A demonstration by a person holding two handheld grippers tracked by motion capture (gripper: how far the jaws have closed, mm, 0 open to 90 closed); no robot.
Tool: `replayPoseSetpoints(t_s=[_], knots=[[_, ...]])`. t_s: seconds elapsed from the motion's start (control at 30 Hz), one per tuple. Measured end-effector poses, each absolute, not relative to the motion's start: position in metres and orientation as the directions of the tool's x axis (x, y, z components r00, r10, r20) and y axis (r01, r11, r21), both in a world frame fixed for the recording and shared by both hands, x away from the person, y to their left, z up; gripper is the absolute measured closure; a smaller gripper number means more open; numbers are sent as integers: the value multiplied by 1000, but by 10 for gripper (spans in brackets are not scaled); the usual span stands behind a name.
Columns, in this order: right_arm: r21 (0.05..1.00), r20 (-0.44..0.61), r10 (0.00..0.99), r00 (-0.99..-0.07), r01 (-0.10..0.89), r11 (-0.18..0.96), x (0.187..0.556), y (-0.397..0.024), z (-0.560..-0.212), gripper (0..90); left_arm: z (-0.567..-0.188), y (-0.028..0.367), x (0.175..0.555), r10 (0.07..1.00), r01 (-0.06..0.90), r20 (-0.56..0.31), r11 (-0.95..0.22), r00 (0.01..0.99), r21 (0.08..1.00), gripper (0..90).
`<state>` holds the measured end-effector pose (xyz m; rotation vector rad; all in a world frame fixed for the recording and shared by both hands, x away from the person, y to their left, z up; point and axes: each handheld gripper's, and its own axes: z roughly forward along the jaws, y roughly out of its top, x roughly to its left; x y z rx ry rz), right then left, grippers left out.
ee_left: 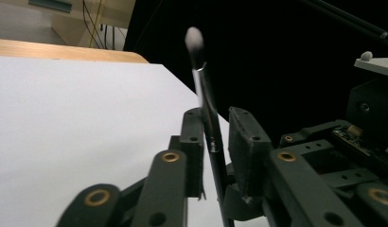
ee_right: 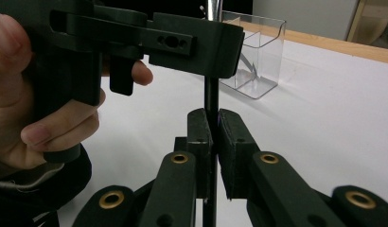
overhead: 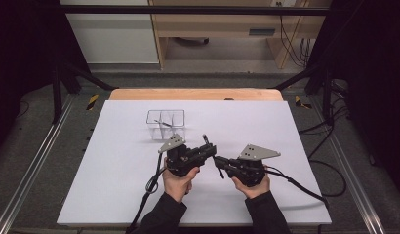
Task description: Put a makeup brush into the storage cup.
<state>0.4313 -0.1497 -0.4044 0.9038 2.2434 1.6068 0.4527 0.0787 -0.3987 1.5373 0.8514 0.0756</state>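
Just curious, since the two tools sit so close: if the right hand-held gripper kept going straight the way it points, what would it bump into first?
Probably the left hand-held gripper. The right hand-held gripper points at it across a small gap, both near the same thin black stick. In the right gripper view the left one's jaw hangs just ahead; the clear box stands farther back. Depth is uncertain.

The brush [ee_right: 211, 101] is running out of the right gripper view at twelve o'clock, its top cut off and part of its stem hiding behind the left gripper [ee_right: 201, 49]. In the left gripper view its blurred white tip [ee_left: 194, 39] is showing, and its lower end is leaving at six o'clock.
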Motion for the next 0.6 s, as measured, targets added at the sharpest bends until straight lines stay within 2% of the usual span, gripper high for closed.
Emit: replayPoseSetpoints(t_s=[0.2, 0.6], knots=[[917, 163, 597, -785, 344, 202, 431, -149, -404, 843, -398, 76, 449, 532, 450, -427, 95, 731, 888, 826], [917, 167, 593, -788, 345, 200, 431, -149, -405, 823, -396, 76, 447, 548, 423, -390, 72, 740, 903, 831]])
